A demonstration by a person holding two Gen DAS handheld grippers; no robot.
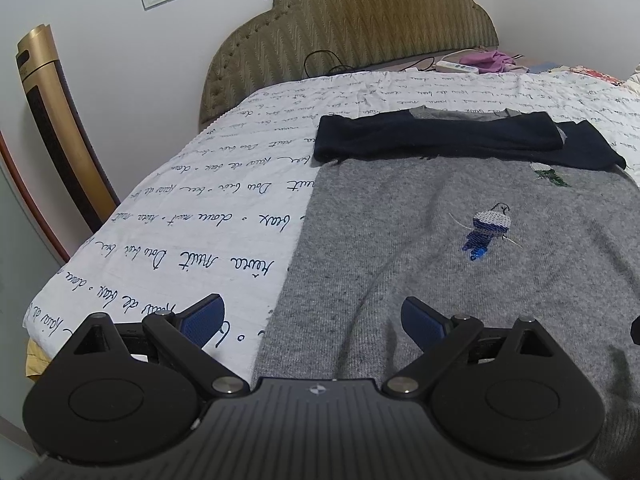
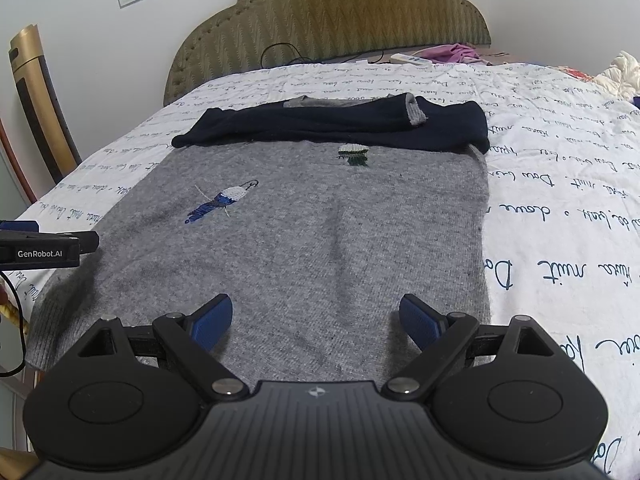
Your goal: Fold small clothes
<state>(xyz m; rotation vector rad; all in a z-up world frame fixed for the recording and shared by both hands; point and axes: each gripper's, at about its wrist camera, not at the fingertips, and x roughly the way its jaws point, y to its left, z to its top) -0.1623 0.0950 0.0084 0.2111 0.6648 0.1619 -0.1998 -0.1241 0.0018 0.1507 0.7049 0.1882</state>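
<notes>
Now left gripper [image 1: 312, 320] and right gripper [image 2: 316, 320] angled down over grey sweater [image 2: 320, 232]; jaws apart, empty.

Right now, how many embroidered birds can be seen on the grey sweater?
2: a blue-and-white bird mid-front, and a green-and-white bird by the folded navy sleeves, which may hide more.

Each black plastic tool, the left tool [image 1: 312, 320] and the right tool [image 2: 316, 318], carries two blue textured pads [image 1: 202, 320] on hinged arms with silver pivot screws. A ribbed grey-black body bears a small white emblem. The left tool's side reads "GenRobot.AI", with a black cable beneath.
</notes>
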